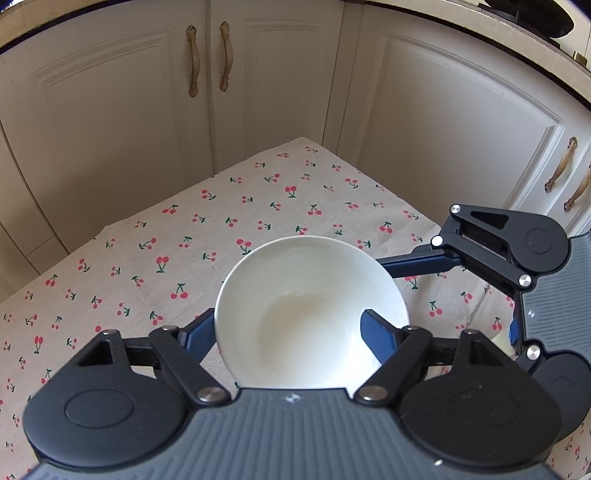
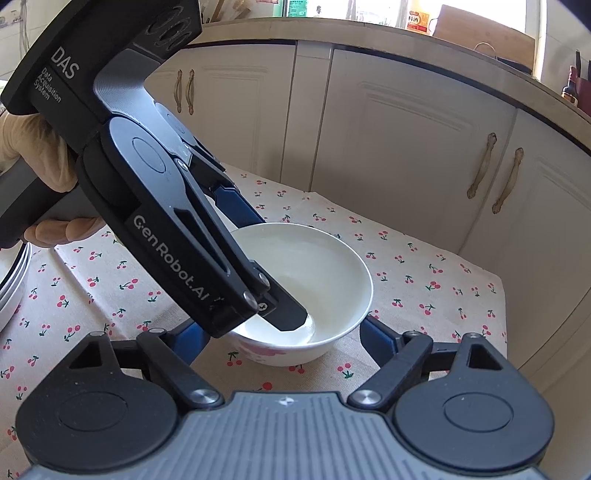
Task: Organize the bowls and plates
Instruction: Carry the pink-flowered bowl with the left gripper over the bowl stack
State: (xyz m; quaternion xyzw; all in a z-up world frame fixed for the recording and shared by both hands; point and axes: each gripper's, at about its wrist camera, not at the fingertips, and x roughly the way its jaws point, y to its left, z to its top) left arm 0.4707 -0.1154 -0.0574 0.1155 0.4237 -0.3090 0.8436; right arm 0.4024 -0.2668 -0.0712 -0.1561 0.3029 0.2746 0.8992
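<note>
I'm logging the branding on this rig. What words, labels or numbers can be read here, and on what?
"DAS": left gripper body, top.
"Data Acquisition System": small print just below it.
"GenRobot.AI": along the left gripper's arm.
Red characters on the yellow packet on the counter: too blurred to read.
Green box label: unreadable.
Left wrist view: no text.

Cream panelled cabinets (image 2: 399,147) wrap behind table's far edge, ornate brass handles (image 1: 208,59) on doors. Cherry-print cloth (image 1: 155,251) covers table. Bottles (image 2: 419,20), cutting board (image 2: 484,35) on countertop (image 2: 369,35) above. Bright daylight.
</note>
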